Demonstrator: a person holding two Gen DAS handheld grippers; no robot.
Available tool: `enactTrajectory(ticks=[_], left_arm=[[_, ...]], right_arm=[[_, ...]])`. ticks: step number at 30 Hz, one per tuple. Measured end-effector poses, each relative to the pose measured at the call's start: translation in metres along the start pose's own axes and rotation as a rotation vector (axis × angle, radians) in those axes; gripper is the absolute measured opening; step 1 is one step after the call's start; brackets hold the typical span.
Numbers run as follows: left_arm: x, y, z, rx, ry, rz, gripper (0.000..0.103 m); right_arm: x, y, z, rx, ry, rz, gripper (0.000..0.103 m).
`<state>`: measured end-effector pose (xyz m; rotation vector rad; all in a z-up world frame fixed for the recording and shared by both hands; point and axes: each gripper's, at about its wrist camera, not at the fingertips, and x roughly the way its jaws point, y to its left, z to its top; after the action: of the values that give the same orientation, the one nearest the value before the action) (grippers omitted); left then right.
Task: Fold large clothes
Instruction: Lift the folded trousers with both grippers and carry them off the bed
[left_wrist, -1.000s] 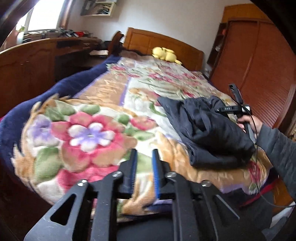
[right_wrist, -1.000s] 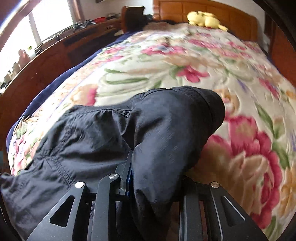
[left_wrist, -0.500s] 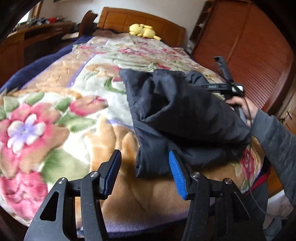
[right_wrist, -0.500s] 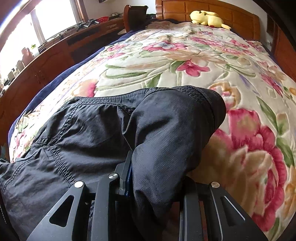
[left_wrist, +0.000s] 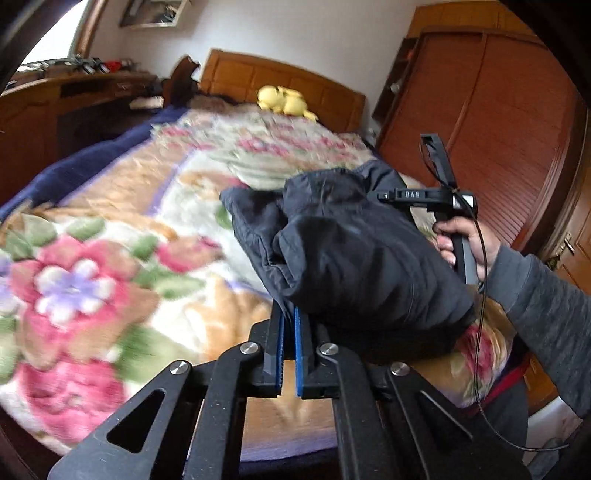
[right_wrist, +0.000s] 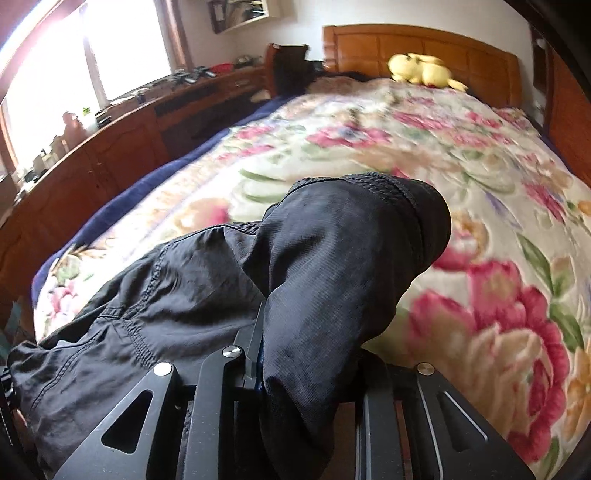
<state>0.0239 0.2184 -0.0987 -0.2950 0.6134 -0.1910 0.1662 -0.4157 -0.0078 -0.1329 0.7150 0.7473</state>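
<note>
Right now, through my left wrist camera, my left gripper (left_wrist: 289, 325) has its blue-padded jaws drawn together, and a thin edge of the dark garment (left_wrist: 354, 254) seems pinched at the tips, though the fabric hides the contact itself. Most of the garment is bunched just ahead and to the right of those tips, on the floral blanket (left_wrist: 110, 266). Further right, the person's hand (left_wrist: 469, 240) grips the handle of my right gripper (left_wrist: 439, 192); a small label on its body reads something like "DAS", too small to be sure. Far ahead, a yellow plush toy (left_wrist: 284, 103) lies against the wooden headboard (left_wrist: 295, 81), with a wooden wardrobe (left_wrist: 498, 122) off to the right. Through my right wrist camera, my right gripper (right_wrist: 310, 373) has a thick fold of the garment (right_wrist: 332, 266) clamped between its jaws, which are closing further; the cloth drapes over the right finger and spreads away to the left across the blanket (right_wrist: 480, 206). The plush toy (right_wrist: 424, 70) sits far ahead.
</note>
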Motion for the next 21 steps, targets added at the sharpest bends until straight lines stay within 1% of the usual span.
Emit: enactTrajectory(ticks=[1,3,6,9,14,16,17,18,19,20,21], left_arm=[[-0.003,0.007,0.002,-0.008,-0.011,0.006,0.005],[-0.02,0.029,0.004,-0.023,-0.043,0.041,0.005],[-0.048,0.07,0.009,-0.049,-0.083,0.112,0.005],[-0.079,0.108,0.021,-0.05,-0.119,0.218,0.005],[-0.131,0.175,0.044,-0.057,-0.157,0.43,0.005],[-0.144,0.204,0.048,-0.065,-0.144,0.52,0.005],[-0.147,0.215,0.048,-0.079,-0.129,0.55,0.005],[-0.148,0.229,0.047,-0.104,-0.095,0.58,0.005],[-0.147,0.237,0.044,-0.117,-0.074,0.598,0.005],[-0.147,0.244,0.04,-0.131,-0.063,0.611,0.005],[-0.148,0.249,0.033,-0.143,-0.055,0.614,0.005]], right_arm=[[0.001,0.011,0.004,-0.015,-0.003,0.01,0.022],[0.007,0.037,0.014,-0.044,-0.006,0.037,0.022],[0.022,0.085,0.033,-0.093,-0.013,0.084,0.021],[0.042,0.139,0.054,-0.136,-0.021,0.14,0.021],[0.071,0.235,0.082,-0.199,-0.039,0.246,0.021],[0.086,0.266,0.085,-0.204,-0.017,0.284,0.022],[0.098,0.28,0.085,-0.206,0.02,0.298,0.023],[0.109,0.291,0.084,-0.213,0.066,0.307,0.026],[0.119,0.303,0.08,-0.229,0.111,0.305,0.032],[0.124,0.311,0.076,-0.251,0.128,0.279,0.035],[0.125,0.317,0.072,-0.279,0.123,0.231,0.04]])
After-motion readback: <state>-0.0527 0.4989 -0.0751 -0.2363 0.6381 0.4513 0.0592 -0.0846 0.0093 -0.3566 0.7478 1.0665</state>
